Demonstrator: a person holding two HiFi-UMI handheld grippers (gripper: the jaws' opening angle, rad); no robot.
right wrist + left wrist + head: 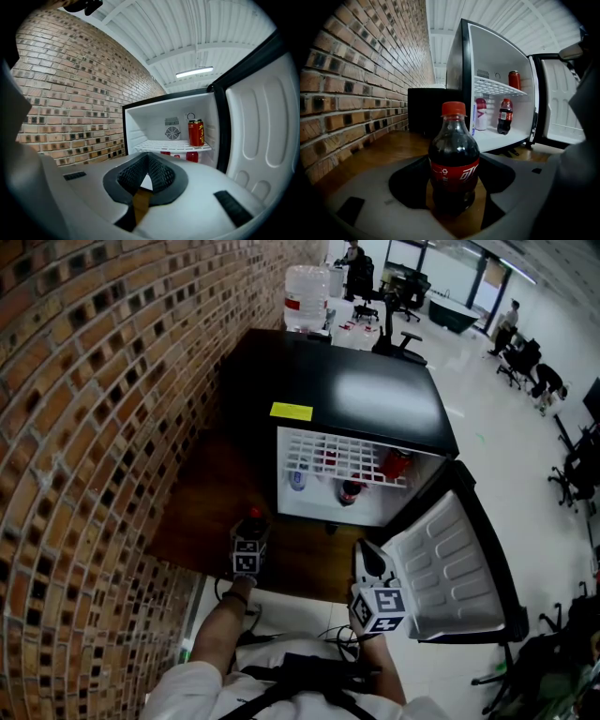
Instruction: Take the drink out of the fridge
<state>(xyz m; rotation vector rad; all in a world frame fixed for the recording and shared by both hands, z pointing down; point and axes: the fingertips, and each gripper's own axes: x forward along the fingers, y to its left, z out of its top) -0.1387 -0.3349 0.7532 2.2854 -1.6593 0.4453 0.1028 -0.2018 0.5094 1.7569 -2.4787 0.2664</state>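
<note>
A cola bottle (453,161) with a red cap stands upright on the wooden floor (389,150), in front of and to the left of the open black mini fridge (356,390). My left gripper (453,190) is shut on it, one dark pad against each side. From the head view the bottle (253,518) sits at the tip of the left gripper (250,532). My right gripper (367,554) hangs by the fridge door (450,568), and its right gripper view shows the jaws (146,161) shut and empty. Inside the fridge are a red can (196,133), another cola bottle (504,116) and a white bottle (480,114).
A curved brick wall (84,427) runs close along the left. The fridge door stands wide open to the right. A water jug (307,296) sits behind the fridge. Office chairs (398,338) and people are farther back on the white floor.
</note>
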